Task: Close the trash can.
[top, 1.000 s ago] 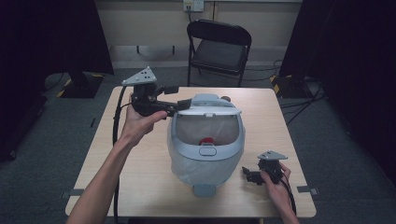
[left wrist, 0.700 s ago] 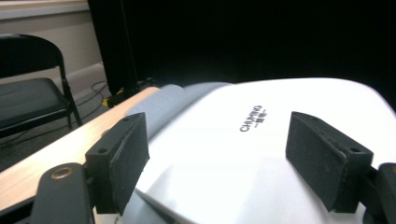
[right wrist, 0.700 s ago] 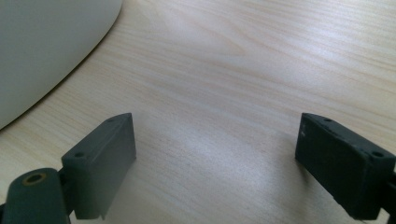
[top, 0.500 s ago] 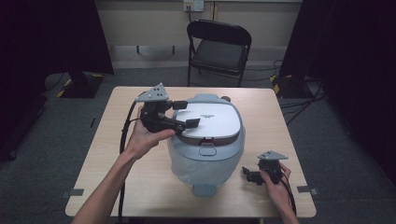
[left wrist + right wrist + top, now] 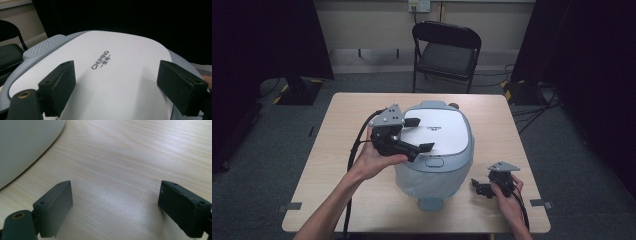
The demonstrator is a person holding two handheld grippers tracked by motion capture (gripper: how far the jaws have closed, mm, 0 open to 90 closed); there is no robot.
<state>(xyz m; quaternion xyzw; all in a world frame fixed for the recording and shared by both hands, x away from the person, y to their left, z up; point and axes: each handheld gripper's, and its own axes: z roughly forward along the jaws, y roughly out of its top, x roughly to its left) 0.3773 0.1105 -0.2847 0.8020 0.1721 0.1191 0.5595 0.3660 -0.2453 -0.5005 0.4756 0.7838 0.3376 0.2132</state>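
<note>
Left gripper point(image 5: 412, 134), jaws wide and holding nothing, rests over the white lid point(image 5: 439, 130) of the rice cooker point(image 5: 434, 170) at frame centre; the lid, raised a second ago, now lies shut, so closing appears complete. Right gripper point(image 5: 486, 186), jaws wide and empty, sits idle on the table point(image 5: 332, 165) at lower right.

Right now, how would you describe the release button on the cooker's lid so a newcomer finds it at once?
Start at the wooden table and the big rice cooker at its middle. On the grey rim below its white lid panel, facing the person, sits the small oval button, the only raised oval there.
</note>
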